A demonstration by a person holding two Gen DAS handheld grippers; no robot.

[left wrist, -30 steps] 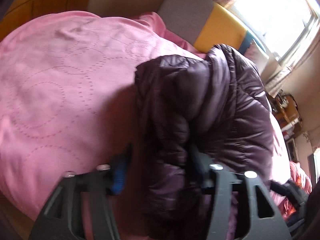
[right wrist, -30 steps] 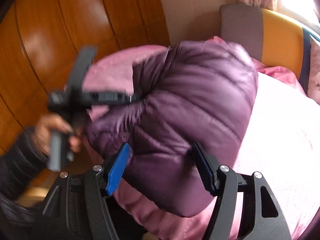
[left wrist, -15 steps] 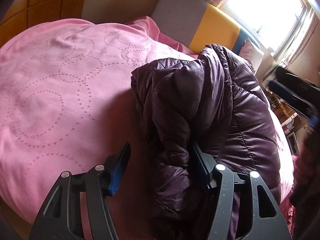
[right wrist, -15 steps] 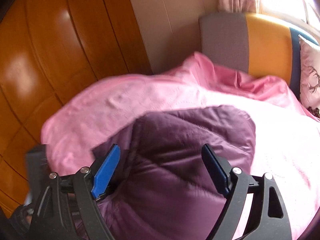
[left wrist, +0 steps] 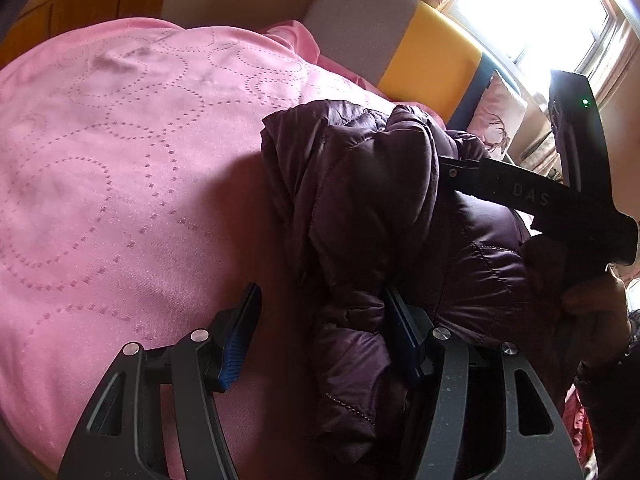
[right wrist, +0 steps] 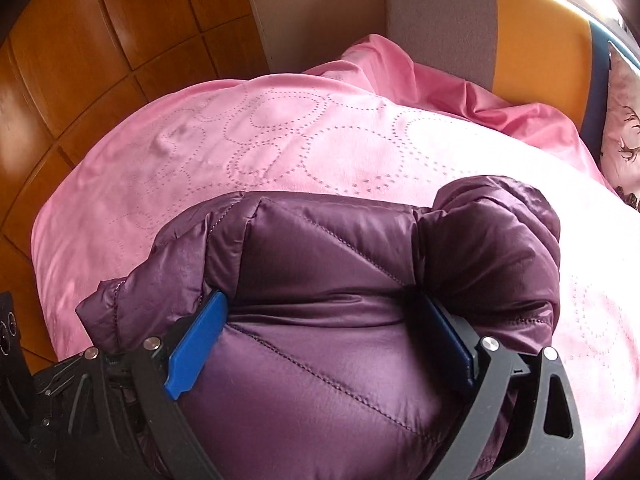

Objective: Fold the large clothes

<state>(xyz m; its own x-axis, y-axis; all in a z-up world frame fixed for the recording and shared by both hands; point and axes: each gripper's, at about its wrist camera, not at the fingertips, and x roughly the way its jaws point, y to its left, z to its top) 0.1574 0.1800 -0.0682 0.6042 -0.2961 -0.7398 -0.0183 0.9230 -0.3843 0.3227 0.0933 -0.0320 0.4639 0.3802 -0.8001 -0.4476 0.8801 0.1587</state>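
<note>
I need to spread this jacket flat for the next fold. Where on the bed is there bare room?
Free: the pink bedspread between the purple jacket and the grey-and-yellow headboard, and on its wood-panelled side. Crowded: the near edge, where the left gripper and right gripper sit around the bunched jacket.

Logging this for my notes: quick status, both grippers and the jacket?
Left gripper open, jacket against one finger. Right gripper open, pushed into jacket bulk. Jacket bunched on pink bedspread. Nothing blocking.

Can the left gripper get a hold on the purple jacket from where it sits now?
Probably yes: the left gripper is open and the purple jacket bunches against its right finger, with only pink bedspread under the gap.
</note>
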